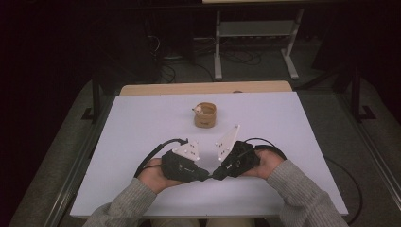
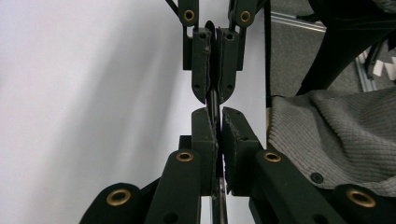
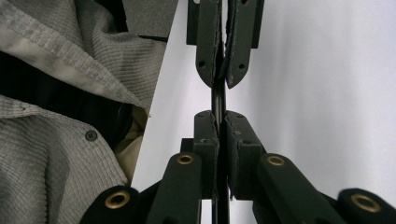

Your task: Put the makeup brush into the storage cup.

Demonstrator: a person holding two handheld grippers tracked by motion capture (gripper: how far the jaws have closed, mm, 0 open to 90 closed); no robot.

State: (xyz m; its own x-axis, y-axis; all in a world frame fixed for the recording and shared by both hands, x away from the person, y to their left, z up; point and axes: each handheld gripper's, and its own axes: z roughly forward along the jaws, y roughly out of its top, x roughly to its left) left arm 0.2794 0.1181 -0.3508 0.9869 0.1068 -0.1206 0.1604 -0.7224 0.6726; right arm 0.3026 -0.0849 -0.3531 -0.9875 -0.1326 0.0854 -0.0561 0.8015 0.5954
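Black cable (image 2: 213,100), thin and taut, runs between the two tips near the counter's (image 1: 142,118) front edge, about midway along it. Left hand-held gripper (image 1: 206,174) pinches one end, its jaws pressed together on it; right hand-held gripper (image 1: 218,174), tip to tip with it, pinches the other end. A small tan cup (image 1: 205,115) stands well apart, toward the far edge.
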